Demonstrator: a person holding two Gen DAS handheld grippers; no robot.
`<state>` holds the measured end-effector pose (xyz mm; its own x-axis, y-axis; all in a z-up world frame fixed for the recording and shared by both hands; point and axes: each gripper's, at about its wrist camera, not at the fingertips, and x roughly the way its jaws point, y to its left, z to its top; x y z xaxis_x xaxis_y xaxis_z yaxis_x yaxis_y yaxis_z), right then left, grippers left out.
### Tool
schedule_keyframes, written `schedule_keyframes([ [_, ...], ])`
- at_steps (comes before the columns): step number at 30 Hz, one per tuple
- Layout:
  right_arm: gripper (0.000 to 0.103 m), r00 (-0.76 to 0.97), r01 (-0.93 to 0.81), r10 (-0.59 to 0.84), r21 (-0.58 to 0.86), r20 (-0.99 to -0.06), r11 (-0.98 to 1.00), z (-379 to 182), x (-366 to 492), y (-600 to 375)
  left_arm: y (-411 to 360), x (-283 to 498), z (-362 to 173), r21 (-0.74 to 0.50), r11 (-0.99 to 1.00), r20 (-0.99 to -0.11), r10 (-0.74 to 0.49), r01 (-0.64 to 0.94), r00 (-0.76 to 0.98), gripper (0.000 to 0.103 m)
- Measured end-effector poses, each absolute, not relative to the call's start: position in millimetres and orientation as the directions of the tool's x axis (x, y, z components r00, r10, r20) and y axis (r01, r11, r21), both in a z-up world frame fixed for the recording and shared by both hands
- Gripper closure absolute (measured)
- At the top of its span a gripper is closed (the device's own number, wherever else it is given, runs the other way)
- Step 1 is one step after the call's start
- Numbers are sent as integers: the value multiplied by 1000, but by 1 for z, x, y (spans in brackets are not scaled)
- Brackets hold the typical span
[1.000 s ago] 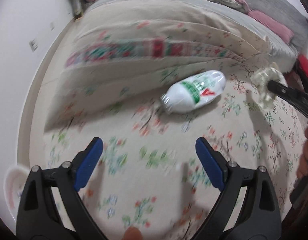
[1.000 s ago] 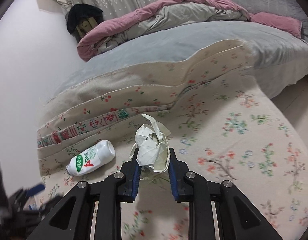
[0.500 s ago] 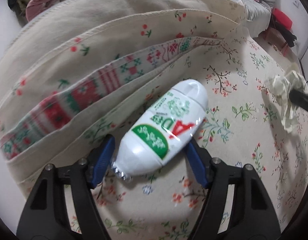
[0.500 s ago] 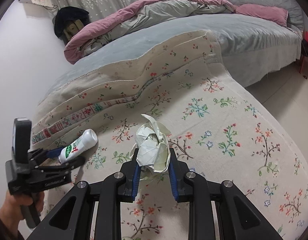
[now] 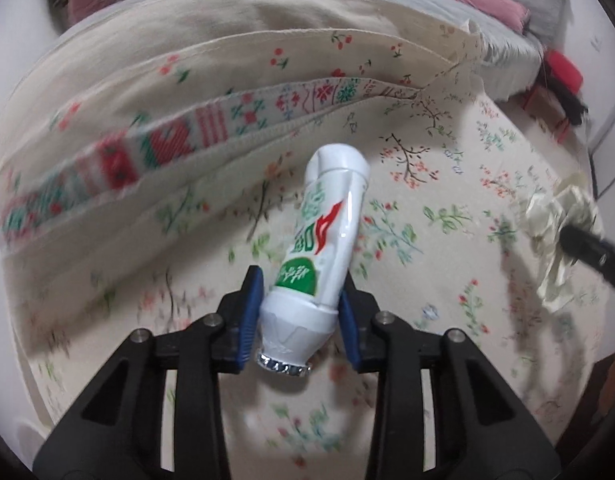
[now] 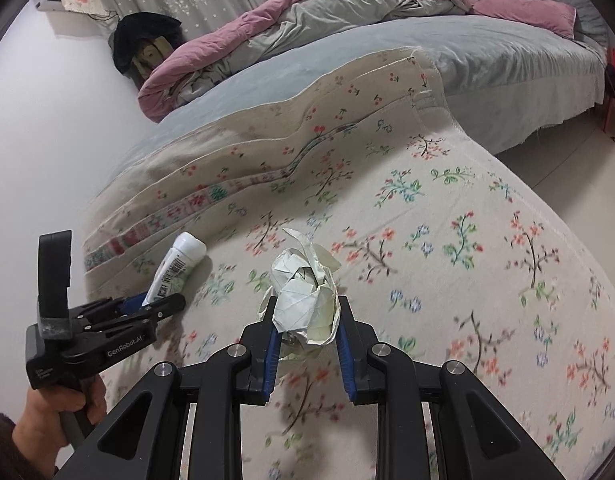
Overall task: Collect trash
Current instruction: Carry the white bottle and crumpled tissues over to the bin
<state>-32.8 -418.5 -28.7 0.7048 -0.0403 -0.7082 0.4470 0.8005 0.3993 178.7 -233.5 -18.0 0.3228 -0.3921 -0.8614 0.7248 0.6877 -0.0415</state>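
Over on the left, a hand (image 6: 55, 416) grips the handle of the black left claw (image 5: 301, 320), and its blue pads (image 5: 249, 322) have just been closing in on the white plastic bottle with the green and red label (image 5: 323, 252). They're now pressed against both sides of the bottle's lower end, near the crinkled foil seal (image 5: 283, 366). So it's a narrow grip, bottle pinched between the pads, its rounded far end pointing away toward the patterned woven strip (image 5: 179, 144) on the folded cream cloth. From the right wrist camera the bottle looks tilted, far end angled up, and I can't tell if it touches the cream floral-print bedspread (image 6: 487, 280).

Moving right, the black right claw (image 6: 305, 340) is squeezed in close too, blue pads clamped on a crumpled ball of whitish paper (image 6: 303, 296). The paper bulges up and out above the pads, held over the floral bedspread, and it's well apart from the bottle.

Further back: a grey blanket (image 6: 447, 48) on the bed and a bunched pink and grey duvet (image 6: 307, 12).
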Motion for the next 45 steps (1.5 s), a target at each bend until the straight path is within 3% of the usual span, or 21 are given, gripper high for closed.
schedule_keyframes([
  [21,77,716,336,-32,304,-697,892,-4,-63,-343,-99,94,-20,-118,852,-832,-365,510,417,67],
  [36,77,724,202,49,280,-688,939,5,-59,-279,-13,67,-10,-265,899,-775,-413,348,479,67],
  [45,77,710,111,106,260,-696,959,2,-41,-227,55,72,-6,-282,938,-752,-347,202,560,67],
])
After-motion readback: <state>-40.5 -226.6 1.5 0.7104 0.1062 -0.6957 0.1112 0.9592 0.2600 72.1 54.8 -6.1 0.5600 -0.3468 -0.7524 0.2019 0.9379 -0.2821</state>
